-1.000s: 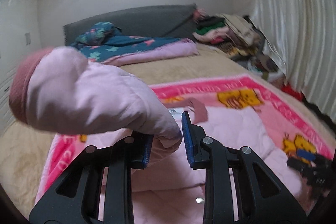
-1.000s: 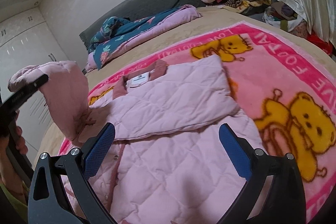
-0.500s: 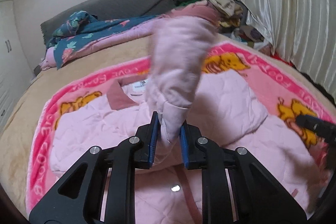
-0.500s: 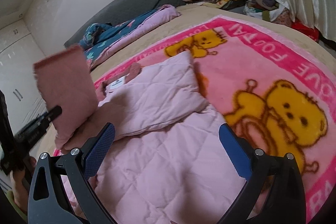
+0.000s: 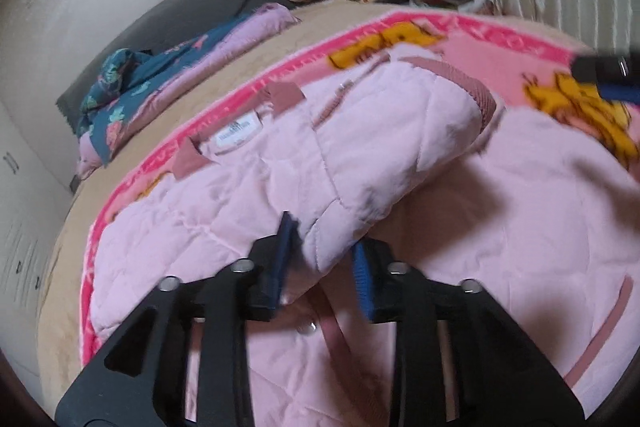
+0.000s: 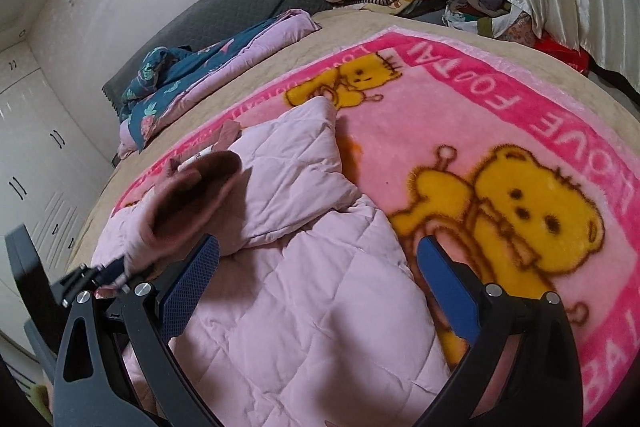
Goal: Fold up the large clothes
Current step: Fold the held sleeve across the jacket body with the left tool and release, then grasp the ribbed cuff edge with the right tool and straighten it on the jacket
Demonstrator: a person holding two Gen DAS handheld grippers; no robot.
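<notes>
**Two grippers, one sleeve mid-fold**

Left gripper (image 5: 322,259) pinches the jacket's sleeve (image 5: 384,147), laying it across the pink quilted jacket (image 6: 312,307) on the bear blanket (image 6: 520,147), so it folds inward. Right gripper (image 6: 316,287) hovers spread wide, holding nothing.

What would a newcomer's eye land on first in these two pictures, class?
First, the bright pink bear blanket spread across the bed, with a pale pink quilted jacket lying on it. Next, the jacket's sleeve, folded across the body, its near end between the left gripper's jaws. The right gripper hovers open over the jacket.
</notes>
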